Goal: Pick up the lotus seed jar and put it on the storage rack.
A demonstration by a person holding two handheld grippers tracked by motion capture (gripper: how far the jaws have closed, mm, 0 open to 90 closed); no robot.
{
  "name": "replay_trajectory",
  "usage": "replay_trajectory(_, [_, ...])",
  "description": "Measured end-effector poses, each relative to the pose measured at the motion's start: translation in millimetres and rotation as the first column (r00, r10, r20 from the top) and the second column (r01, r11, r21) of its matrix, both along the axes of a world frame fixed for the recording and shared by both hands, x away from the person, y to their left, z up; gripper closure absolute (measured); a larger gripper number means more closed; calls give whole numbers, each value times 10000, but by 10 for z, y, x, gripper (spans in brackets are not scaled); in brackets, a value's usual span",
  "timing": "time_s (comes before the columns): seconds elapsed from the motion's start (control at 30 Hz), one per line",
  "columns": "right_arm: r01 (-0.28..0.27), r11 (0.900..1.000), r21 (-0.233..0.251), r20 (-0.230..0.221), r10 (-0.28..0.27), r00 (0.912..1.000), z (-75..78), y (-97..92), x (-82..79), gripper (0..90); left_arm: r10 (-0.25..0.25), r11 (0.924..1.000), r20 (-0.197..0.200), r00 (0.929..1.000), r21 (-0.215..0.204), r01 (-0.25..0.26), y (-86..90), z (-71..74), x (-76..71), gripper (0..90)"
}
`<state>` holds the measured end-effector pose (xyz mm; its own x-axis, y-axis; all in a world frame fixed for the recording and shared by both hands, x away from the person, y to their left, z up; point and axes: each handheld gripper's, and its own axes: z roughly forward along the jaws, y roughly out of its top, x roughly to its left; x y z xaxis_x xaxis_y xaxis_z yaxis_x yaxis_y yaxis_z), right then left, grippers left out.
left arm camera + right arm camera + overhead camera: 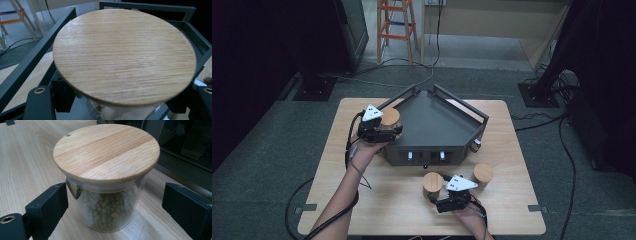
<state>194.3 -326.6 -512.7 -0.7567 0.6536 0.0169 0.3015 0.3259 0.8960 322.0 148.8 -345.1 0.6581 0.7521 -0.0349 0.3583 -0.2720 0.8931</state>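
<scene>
My left gripper is shut on a glass jar with a round wooden lid and holds it over the left rail of a dark five-sided tray. In the left gripper view the lid hides most of the glass, and both jaws press the jar just under it. My right gripper stands open on the table in front of the tray. A second jar, full of green beans and capped with a wooden lid, stands between its jaws with a gap on each side.
A third wooden-lidded jar stands on the wooden table right of my right gripper. The tray has raised rails and a front panel with small knobs. Cables trail across the floor, and an orange stool stands farther back.
</scene>
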Motion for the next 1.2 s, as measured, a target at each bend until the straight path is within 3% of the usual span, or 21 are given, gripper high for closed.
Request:
replay_trajectory(0.43, [6,10000,-23,-1,-6,10000,2,3,0,65,107,9999,-130,9999,112,-106,-102,-73,150,254])
replay_trajectory(0.57, [8,10000,-49,6,-8,10000,5,5,-2,65,161,9994,-134,9998,318,-157,-149,-85,188,254])
replay_trajectory(0.77, [12,10000,-28,-3,-12,10000,3,3,0,65,353,9993,-242,9991,100,-351,-162,-133,239,254])
replay_trajectory(1.2, [15,10000,-36,-5,-15,10000,5,4,-2,65,570,9980,-207,9982,294,-564,-270,-158,323,254])
